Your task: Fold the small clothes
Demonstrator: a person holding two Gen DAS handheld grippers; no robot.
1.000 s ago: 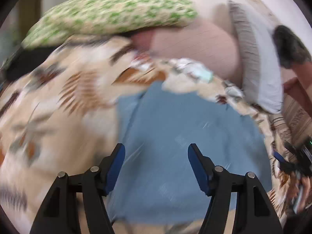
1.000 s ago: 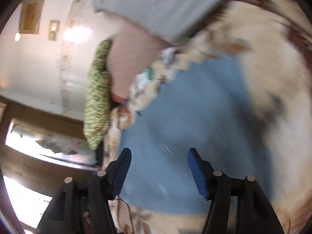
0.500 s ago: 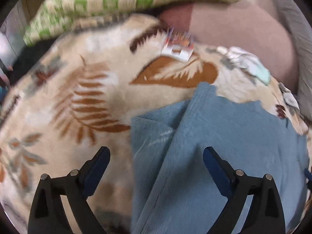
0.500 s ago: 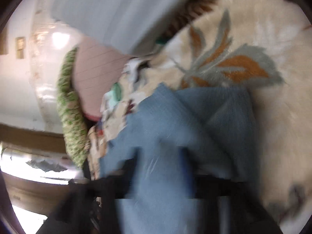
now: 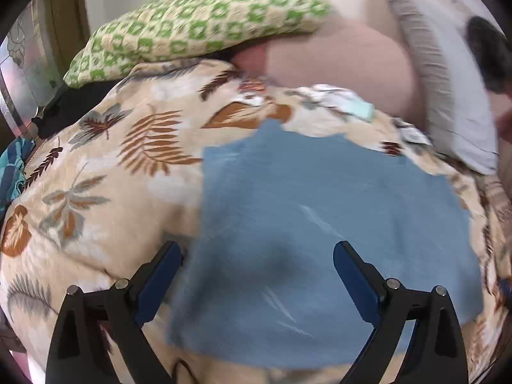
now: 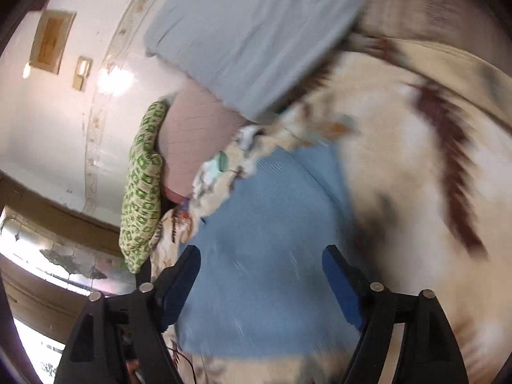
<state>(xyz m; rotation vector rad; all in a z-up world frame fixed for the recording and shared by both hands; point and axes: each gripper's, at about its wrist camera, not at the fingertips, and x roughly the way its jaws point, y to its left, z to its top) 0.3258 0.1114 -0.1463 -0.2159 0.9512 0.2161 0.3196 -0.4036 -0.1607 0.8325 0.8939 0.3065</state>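
garment (image 5: 320, 224) on blanket (image 5: 112, 160), pillows (image 5: 204, 28) behind

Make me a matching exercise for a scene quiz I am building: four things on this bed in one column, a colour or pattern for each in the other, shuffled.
Things:
1. small garment
2. blanket
3. top pillow
4. pillow at the right edge

Looks:
A. green and cream checks
B. plain pale grey
C. plain blue
D. beige with brown leaves

Pairs: 1-C, 2-D, 3-A, 4-B
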